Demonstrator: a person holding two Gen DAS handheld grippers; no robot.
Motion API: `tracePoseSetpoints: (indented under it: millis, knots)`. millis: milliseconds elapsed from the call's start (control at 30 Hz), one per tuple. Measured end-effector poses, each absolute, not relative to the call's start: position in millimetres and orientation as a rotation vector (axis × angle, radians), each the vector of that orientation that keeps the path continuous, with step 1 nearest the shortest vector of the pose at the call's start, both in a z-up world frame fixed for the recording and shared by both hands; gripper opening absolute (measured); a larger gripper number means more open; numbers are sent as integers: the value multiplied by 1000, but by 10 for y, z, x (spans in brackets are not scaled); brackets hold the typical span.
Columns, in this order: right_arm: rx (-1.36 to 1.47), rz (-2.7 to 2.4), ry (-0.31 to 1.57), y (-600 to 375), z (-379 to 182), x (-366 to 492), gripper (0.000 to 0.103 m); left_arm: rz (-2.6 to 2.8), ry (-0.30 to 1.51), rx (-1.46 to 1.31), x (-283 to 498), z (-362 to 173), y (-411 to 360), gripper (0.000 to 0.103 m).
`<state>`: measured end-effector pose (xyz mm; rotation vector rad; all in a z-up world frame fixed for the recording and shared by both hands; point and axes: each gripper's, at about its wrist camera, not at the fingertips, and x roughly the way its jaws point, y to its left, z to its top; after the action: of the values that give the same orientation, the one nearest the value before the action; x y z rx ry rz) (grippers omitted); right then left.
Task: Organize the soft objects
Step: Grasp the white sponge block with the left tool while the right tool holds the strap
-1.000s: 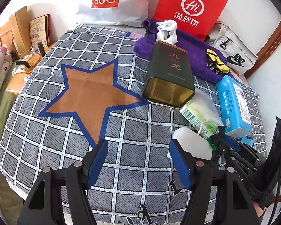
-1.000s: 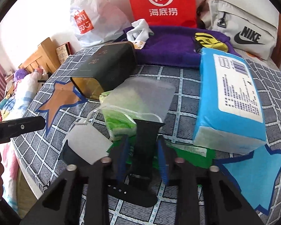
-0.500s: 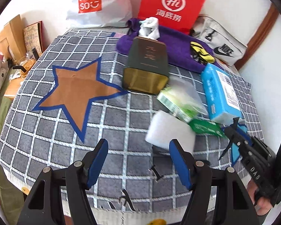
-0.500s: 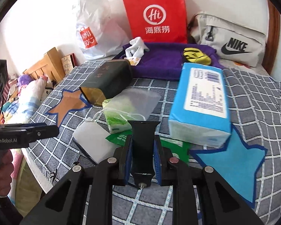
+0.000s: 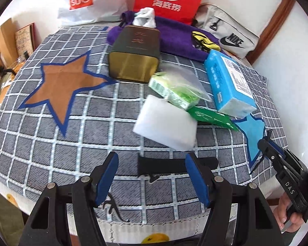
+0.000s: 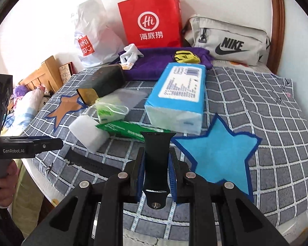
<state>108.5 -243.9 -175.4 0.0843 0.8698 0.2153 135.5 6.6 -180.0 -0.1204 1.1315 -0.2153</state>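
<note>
Two views, left wrist first: our left gripper (image 5: 152, 176) hangs with its jaws apart and empty over the second black strap piece (image 5: 174, 165) on the checked cloth (image 5: 71, 135), so we should lower squarely and pinch it across its width; a second ago that piece was not yet in this view. From the right wrist, our right gripper (image 6: 156, 174) is clenched on a black watch strap (image 6: 156, 162) (probably bound for the blue star (image 6: 217, 153)), now lifted clear of the cloth.
</note>
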Motion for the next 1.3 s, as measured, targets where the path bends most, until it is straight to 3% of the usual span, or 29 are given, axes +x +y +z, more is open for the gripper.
tracePoseSetpoints:
  millis: [400,533,733,800,1300]
  knots:
    - [110,228,946,-2527,-2066,1261,21,-262,1151,43,1652,-2040,-365,70]
    - [109,235,984,-2489,-2185,1408,21,-255,1148,38,1736,-2090,-372,78]
    - [113,238,999,-2474,-2266,1506,21,-265,1154,29,1778,-2084,-325,77]
    - [114,240,1003,-2473,-2260,1522,21,-270,1157,-26,1784,-2062,-226,69]
    - [119,229,983,-2516,-2098,1484,21,-318,1120,-86,1638,-1888,-82,48]
